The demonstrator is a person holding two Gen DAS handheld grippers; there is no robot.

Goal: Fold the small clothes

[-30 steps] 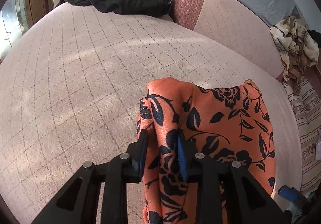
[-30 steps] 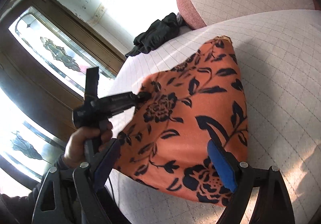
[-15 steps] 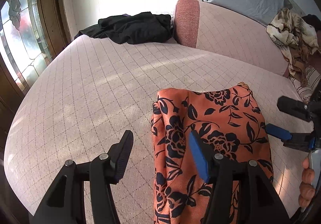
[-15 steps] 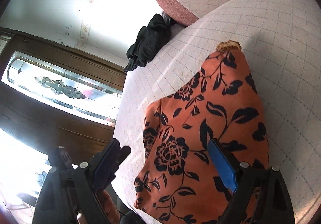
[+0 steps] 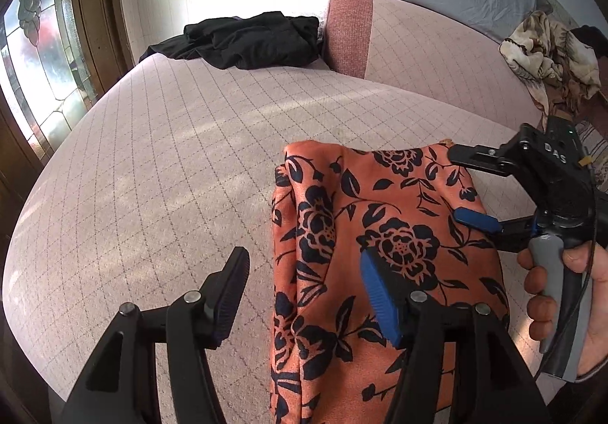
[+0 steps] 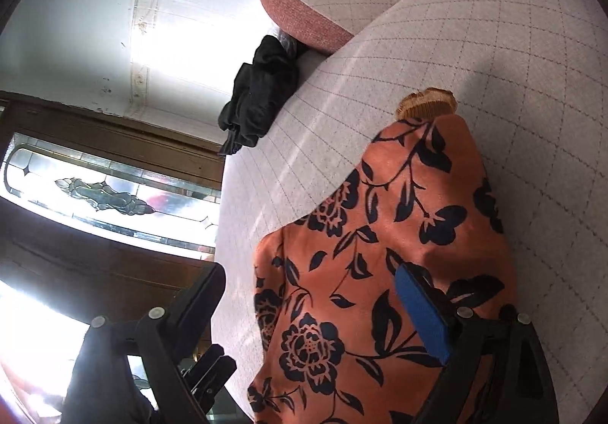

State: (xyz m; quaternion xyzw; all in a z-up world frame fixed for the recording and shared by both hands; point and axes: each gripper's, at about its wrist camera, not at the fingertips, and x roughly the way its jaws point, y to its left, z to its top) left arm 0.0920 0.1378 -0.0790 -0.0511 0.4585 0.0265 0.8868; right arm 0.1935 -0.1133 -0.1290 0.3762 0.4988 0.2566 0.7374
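Observation:
An orange garment with a dark floral print [image 5: 380,256] lies folded on the pale quilted couch seat [image 5: 171,165]; it also shows in the right wrist view [image 6: 380,272]. My left gripper [image 5: 304,287] is open and empty, hovering over the garment's left edge. My right gripper [image 6: 315,302] is open and empty above the garment; it shows in the left wrist view [image 5: 465,188] at the garment's right side, held by a hand. A tan ribbed edge [image 6: 425,102] sticks out at the garment's far end.
A black garment [image 5: 247,40] lies heaped at the far end of the seat, also in the right wrist view [image 6: 262,100]. A pink armrest [image 5: 349,32] and backrest stand behind. A patterned cloth [image 5: 551,59] lies far right. A stained-glass door [image 5: 34,55] is at left.
My left gripper has let go of the garment's fold and opened, then pulled back and up. The garment now lies flat. My right gripper has stayed open and shifted over the garment.

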